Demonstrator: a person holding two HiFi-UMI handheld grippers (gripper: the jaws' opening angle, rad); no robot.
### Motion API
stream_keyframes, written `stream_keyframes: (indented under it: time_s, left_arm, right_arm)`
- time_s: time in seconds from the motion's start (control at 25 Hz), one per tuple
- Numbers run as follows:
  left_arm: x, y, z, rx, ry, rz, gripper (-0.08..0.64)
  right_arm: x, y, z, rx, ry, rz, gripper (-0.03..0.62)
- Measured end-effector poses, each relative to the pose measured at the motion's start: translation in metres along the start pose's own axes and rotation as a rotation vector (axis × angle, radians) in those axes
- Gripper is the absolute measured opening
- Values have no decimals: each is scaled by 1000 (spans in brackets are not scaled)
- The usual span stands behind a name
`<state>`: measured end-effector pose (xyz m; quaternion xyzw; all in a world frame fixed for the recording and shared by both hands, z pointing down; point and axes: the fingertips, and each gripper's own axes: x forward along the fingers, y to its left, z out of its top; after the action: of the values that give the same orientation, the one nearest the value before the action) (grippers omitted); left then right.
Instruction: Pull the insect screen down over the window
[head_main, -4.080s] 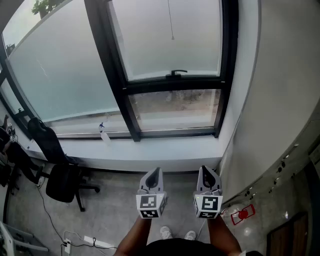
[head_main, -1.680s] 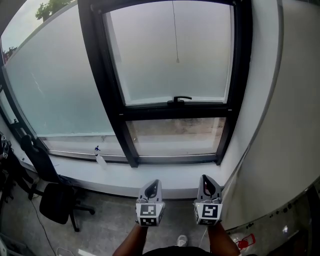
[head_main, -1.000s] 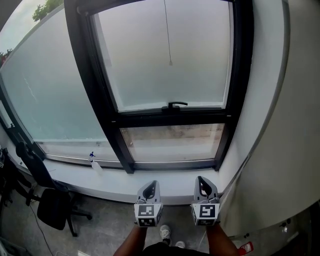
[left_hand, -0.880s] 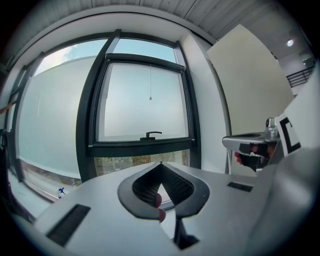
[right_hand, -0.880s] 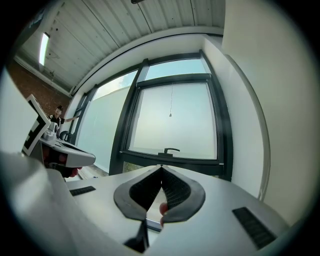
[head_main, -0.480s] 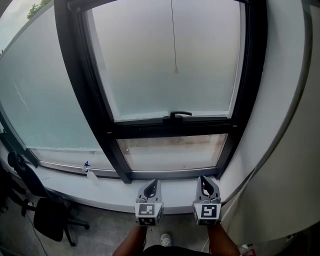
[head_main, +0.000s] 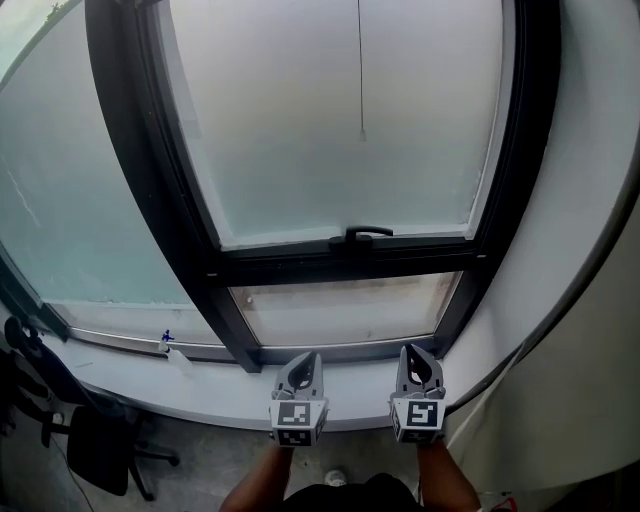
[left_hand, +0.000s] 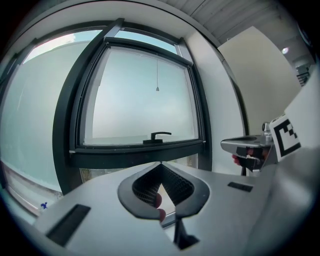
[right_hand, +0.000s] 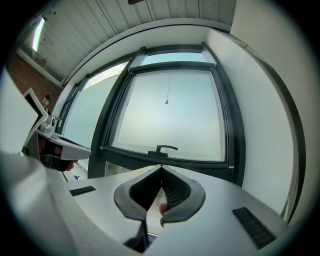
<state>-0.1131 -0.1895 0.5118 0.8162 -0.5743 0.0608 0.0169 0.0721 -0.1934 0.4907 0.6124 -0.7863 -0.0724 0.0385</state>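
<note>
One thin pull cord (head_main: 360, 70) hangs straight down the middle of the upper pale grey window pane (head_main: 300, 130). Its small bead end (head_main: 362, 135) sits well above the black lever handle (head_main: 366, 234) on the sash's bottom rail. Whether the insect screen's mesh already lies over that pane cannot be told; the surface looks evenly milky.

A thick black window frame (head_main: 150, 180) surrounds the pane. Below the rail is a low clear lower pane (head_main: 345, 310) that shows rough ground outside. A broad fixed frosted pane (head_main: 70, 200) stands to the left of the frame and a plain white wall (head_main: 590, 200) to the right. The white window sill (head_main: 210, 385) runs under all of it, and a small spray bottle with a blue top (head_main: 172, 350) lies on it at the left.

Both tools are held low, side by side and apart from each other, pointing up at the window and touching nothing. The left tool (head_main: 308, 360) has its jaws pressed together at the tips, with nothing between them. The right tool (head_main: 420, 356) is the same, its jaws together and empty. Each carries a cube with square markers, and a bare forearm (head_main: 262, 485) shows behind the left one.

Further out, a black office chair (head_main: 95, 445) stands on the grey floor (head_main: 190, 470) at the lower left.
</note>
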Motion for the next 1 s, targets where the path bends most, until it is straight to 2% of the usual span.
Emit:
stream_keyframes:
  time_s: [0.12,0.28,0.4,0.76,1.0]
  left_arm:
    - [12,-1,2,-35,7,-24,3]
    - [34,-1,10,-8,-21,-38,3]
    - [57,2,12,8,-27,-24,3]
    - [129,13,29,-23,-23,24,3]
    - [167,11,48,-34,-58,48,3]
  right_arm:
    - [11,-2,-5,1,9,1,3]
    - [32,-7,-13,13,9,23,3]
    - [54,-16,-16,9,-1,40,3]
    - [118,-37,-2,10,-59,113,3]
    - [157,-51,4,24,-78,140,3]
